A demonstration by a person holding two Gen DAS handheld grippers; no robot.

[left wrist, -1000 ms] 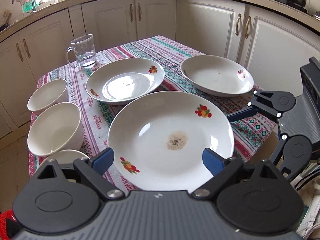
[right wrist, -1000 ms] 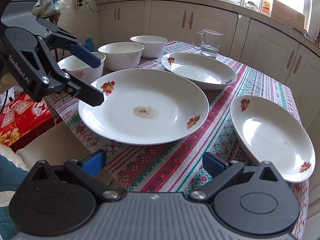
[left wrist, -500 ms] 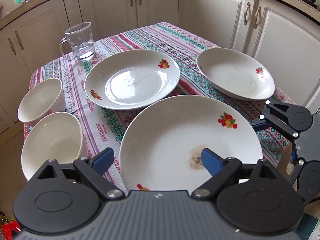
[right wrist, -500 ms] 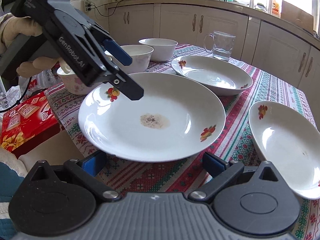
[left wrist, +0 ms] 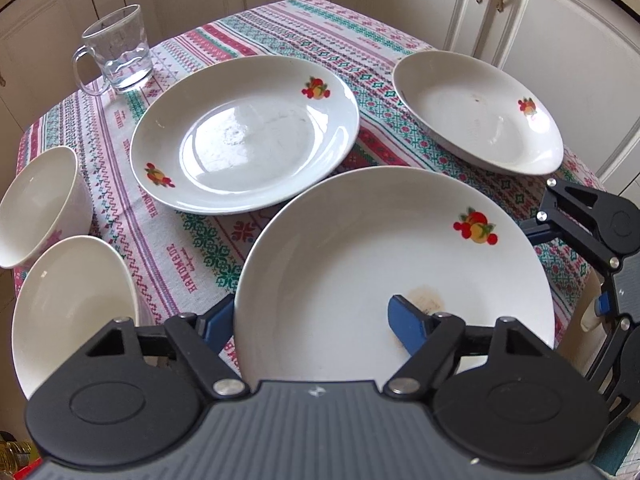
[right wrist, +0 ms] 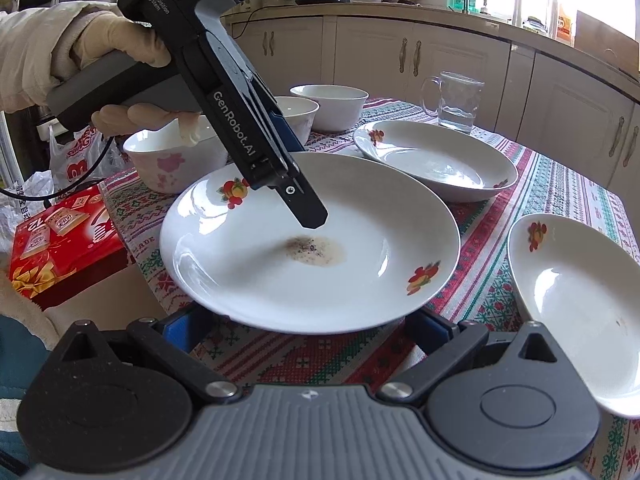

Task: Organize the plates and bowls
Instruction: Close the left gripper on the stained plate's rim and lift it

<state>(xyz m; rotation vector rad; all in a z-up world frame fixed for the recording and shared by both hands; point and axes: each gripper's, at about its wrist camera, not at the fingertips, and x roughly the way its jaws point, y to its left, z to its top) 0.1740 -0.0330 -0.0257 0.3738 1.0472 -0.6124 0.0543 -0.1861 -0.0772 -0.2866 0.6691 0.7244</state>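
The large stained plate (left wrist: 360, 248) lay on the near edge of the table (left wrist: 192, 248), face up; being round, it had no long axis, and its two fruit prints sat on opposite sides of the rim. The left gripper (left wrist: 310, 322) pointed steeply down over its rim, jaws closing, one finger (left wrist: 408, 322) above the plate and the other outside; contact could not be seen. The right gripper (right wrist: 308, 328) stood spread at the plate's near rim, fingertips hidden beneath it.

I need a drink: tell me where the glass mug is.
The glass mug stands at the table's far left corner in the left wrist view, just behind the clean plate.
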